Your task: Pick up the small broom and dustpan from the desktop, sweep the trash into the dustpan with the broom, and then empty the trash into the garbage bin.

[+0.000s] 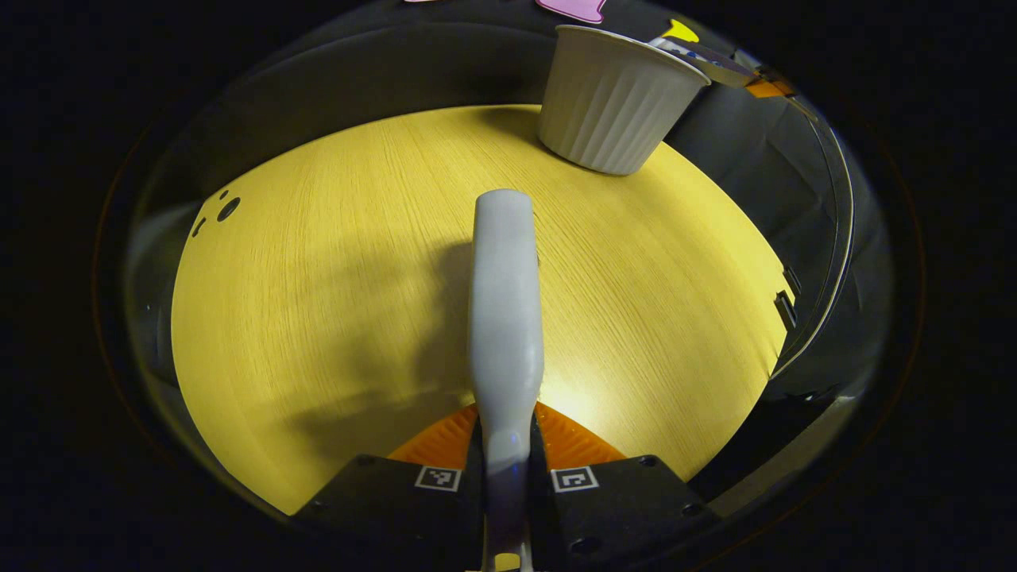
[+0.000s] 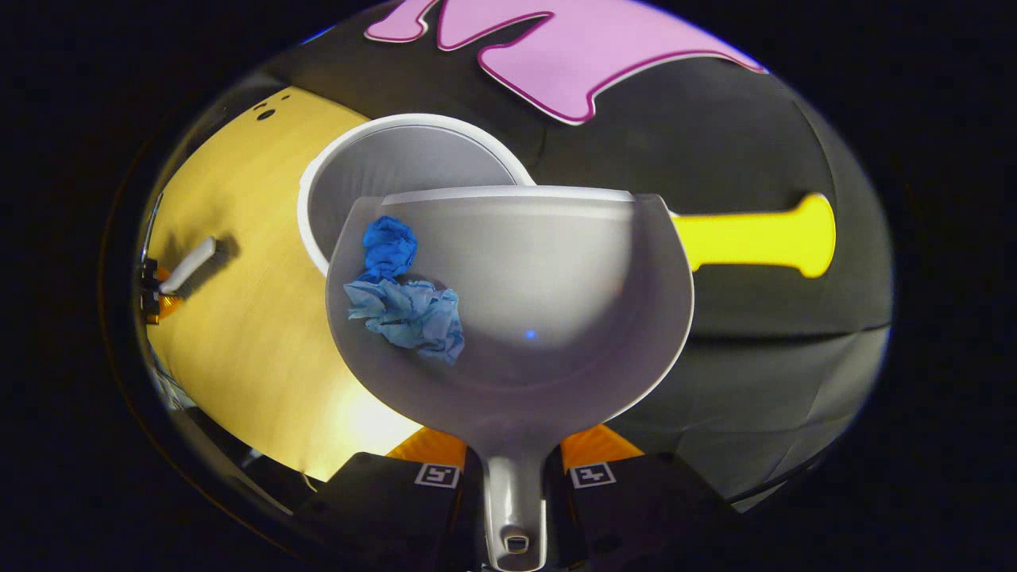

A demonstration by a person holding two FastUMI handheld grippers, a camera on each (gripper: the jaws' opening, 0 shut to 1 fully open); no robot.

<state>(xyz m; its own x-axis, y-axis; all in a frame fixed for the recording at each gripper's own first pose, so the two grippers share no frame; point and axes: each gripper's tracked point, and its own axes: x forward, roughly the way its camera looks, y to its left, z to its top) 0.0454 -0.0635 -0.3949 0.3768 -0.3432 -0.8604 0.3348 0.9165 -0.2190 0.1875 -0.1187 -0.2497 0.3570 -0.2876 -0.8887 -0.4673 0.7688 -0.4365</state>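
My left gripper is shut on the white small broom, which points forward low over the yellow wooden desktop. The white ribbed garbage bin stands at the far right of the table. My right gripper is shut on the handle of the grey dustpan, held up with its front lip at the bin's open rim. Two crumpled blue paper wads lie in the pan's left side. The broom and the left gripper show far left in the right gripper view.
The desktop has small dark holes near its far left corner. Its right edge meets the black cloth wall, which also stands close behind the bin. Open table lies between the two grippers.
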